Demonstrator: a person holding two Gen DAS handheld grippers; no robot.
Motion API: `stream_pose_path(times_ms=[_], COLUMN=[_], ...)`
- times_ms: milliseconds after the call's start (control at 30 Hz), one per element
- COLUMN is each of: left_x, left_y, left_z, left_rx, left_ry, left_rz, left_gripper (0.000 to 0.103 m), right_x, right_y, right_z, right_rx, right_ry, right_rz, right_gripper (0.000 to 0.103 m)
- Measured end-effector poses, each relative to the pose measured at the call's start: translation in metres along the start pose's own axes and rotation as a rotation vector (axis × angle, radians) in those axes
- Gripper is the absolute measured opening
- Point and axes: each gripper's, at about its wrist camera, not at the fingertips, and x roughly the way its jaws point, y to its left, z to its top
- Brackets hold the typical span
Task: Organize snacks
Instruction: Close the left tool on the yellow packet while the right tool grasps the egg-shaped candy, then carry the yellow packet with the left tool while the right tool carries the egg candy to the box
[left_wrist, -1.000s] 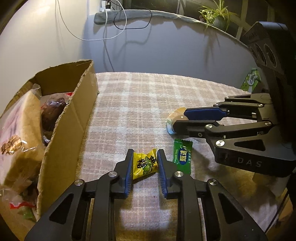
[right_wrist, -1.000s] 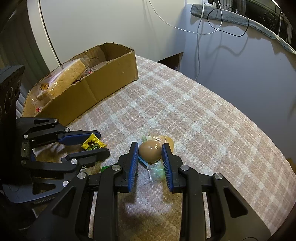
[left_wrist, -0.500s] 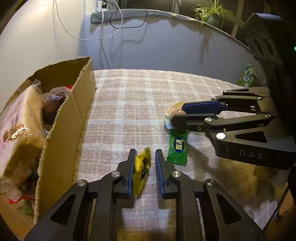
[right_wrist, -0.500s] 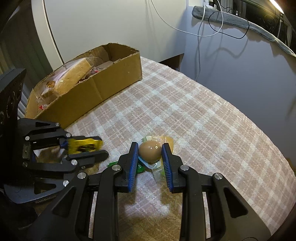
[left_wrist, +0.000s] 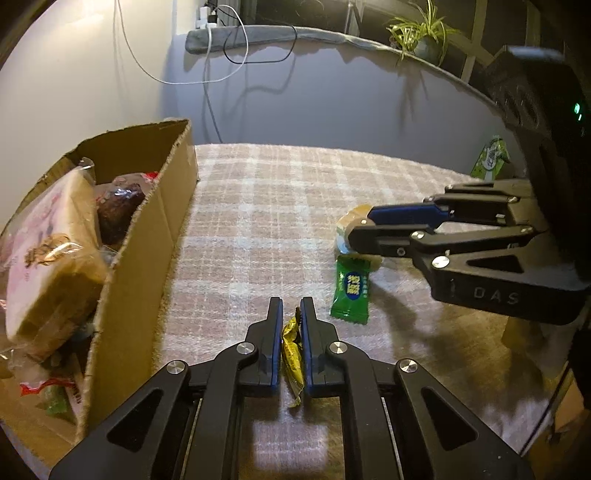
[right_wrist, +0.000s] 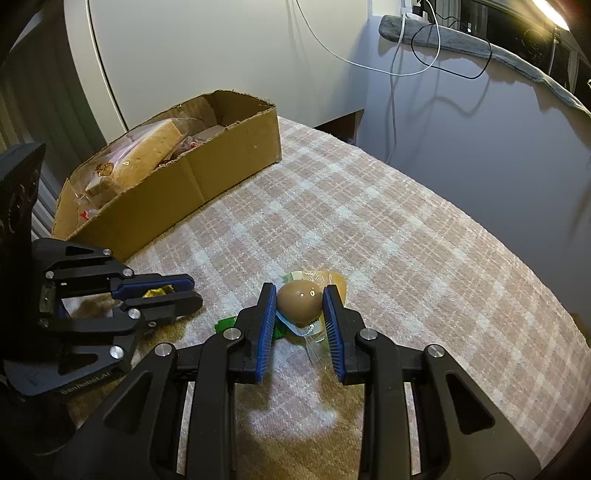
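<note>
Beside the carton's edge (left_wrist: 162, 236), left hand-held gripper (left_wrist: 291, 314) clamps candy (left_wrist: 291, 350); right (right_wrist: 300, 299) clamps egg (right_wrist: 297, 302).

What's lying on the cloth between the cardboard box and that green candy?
In the left wrist view, only bare plaid cloth lies between the cardboard box and the green candy.
</note>
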Motion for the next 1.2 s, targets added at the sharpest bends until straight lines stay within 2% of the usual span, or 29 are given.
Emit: stream_pose_path(times_ms=[233, 533, 800, 1200], left_x=[-0.029, -0.065, -0.097, -0.114], left_y=[0.002, 0.029, 0.073, 0.134], left_z=[0.009, 0.016, 0.016, 0.004], left_rx=[-0.005, -0.045, -0.102, -0.198], left_ry=[-0.064, -0.144, -0.214, -0.24], left_rz=[-0.022, -0.01, 0.054, 0.131], left_gripper=[0.008, 0.008, 0.008, 0.008], right_x=[-0.014, -0.03, -0.033, -0.005], right_y=[0.008, 0.034, 0.063, 0.1], right_z=[0.005, 0.03, 0.065, 0.117], right_rx=[-0.009, -0.051, -0.099, -0.147], right_ry=[-0.024, -0.062, -0.096, -0.107], right_rz=[-0.005, -0.005, 0.004, 0.022], right_gripper=[0.027, 0.027, 0.027, 0.027])
